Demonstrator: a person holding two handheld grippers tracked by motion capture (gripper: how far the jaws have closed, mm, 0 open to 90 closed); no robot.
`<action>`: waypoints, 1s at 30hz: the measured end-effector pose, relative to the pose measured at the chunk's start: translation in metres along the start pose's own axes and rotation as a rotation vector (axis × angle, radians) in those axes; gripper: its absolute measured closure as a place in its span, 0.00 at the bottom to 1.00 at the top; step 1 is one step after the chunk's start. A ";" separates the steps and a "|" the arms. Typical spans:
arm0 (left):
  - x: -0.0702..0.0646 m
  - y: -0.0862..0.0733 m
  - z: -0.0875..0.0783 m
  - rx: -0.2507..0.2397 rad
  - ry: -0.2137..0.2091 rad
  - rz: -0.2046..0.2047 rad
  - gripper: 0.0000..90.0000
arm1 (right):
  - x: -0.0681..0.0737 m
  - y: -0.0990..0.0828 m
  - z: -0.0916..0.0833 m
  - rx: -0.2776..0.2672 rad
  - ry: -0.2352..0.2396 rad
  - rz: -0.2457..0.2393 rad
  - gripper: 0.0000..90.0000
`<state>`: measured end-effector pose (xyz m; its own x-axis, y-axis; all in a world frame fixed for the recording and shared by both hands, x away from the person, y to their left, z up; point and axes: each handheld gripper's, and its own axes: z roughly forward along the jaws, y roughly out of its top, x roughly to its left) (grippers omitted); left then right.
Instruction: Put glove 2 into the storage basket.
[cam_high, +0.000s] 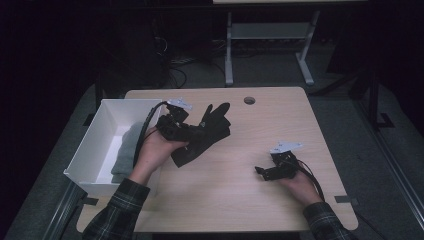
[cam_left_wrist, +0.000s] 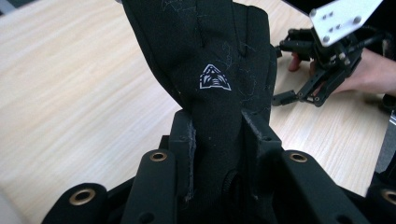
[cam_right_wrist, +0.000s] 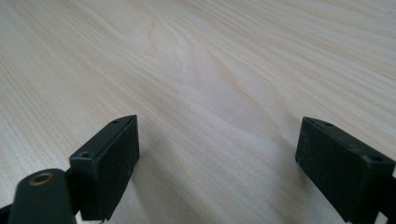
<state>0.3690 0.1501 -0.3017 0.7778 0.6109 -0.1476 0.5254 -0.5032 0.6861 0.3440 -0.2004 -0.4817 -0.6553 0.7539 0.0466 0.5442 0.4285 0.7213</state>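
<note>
Left gripper (cam_high: 187, 131) has its jaws clamped on the black glove (cam_high: 205, 135), gripping it near the cuff end; in the left gripper view the pads (cam_left_wrist: 254, 135) pinch the fabric just below the white logo (cam_left_wrist: 215, 78). The glove is lifted off the wooden table (cam_high: 240, 200), fingers splayed up and away from the person, just right of the white box (cam_high: 100, 135).

The box sits at the table's left edge and already holds a folded grey garment (cam_high: 127, 152), so one item reads as stowed.

Right gripper (cam_high: 264, 172) rests low on the table, well apart from the glove, jaws spread wide with nothing but bare wood between them.

Judgement: the pick is done, the transfer is midway. Left to do: carry the glove over the box wall, drop it beside the grey garment, release.
</note>
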 end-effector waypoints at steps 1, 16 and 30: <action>0.001 0.001 -0.005 -0.003 0.008 -0.001 0.76 | 0.000 0.000 0.000 0.000 0.000 -0.001 0.15; 0.039 -0.003 -0.071 -0.074 0.121 -0.088 0.76 | 0.000 0.000 0.000 -0.003 -0.004 -0.007 0.15; 0.084 -0.042 -0.118 -0.071 0.265 -0.204 0.75 | 0.000 0.000 0.000 -0.002 -0.006 -0.005 0.15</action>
<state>0.3715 0.2941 -0.2588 0.5374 0.8370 -0.1031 0.6287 -0.3161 0.7105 0.3444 -0.2002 -0.4819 -0.6545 0.7550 0.0390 0.5401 0.4308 0.7229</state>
